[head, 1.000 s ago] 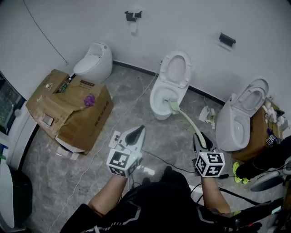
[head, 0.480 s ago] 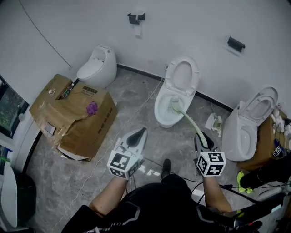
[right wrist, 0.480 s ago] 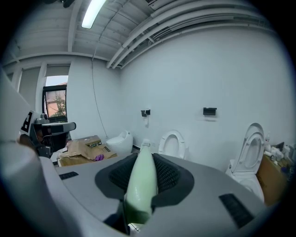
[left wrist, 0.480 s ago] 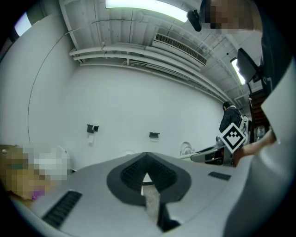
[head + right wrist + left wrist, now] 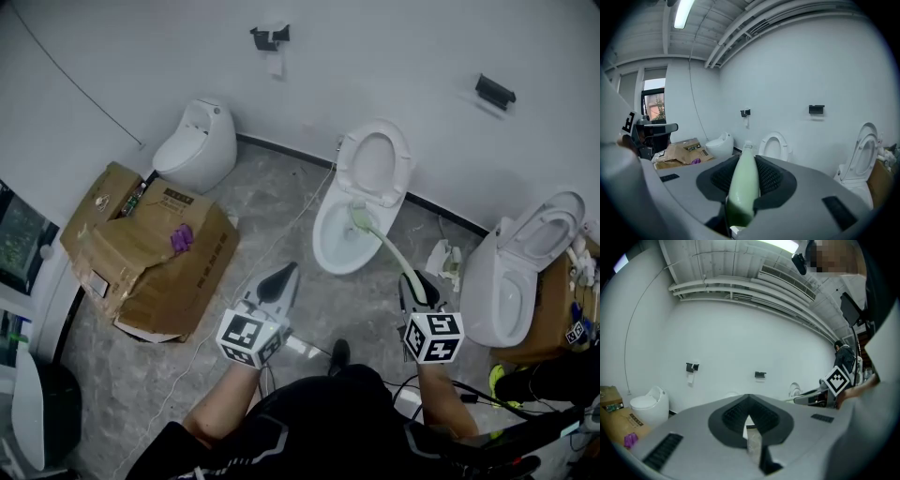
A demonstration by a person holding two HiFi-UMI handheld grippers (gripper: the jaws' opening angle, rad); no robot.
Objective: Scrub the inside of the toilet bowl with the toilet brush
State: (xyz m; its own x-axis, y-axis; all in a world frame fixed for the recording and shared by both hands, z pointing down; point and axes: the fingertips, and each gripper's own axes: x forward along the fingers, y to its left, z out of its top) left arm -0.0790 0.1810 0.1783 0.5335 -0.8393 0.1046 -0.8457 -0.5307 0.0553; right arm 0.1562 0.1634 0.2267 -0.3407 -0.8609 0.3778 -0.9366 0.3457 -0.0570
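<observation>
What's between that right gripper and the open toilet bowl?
Only the toilet brush, held by the right gripper, reaching into the toilet bowl; the head view shows it.

Bare washroom, 3 toilets, cardboard box

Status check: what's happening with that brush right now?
Right gripper shut on toilet brush, head in toilet bowl. Left gripper shut, empty. Nothing blocking.

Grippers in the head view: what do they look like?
Both the left gripper and right gripper have pale grey shells with dark ribbed pads at the jaws; each carries a white cube with black square markers. The person wears black.
</observation>
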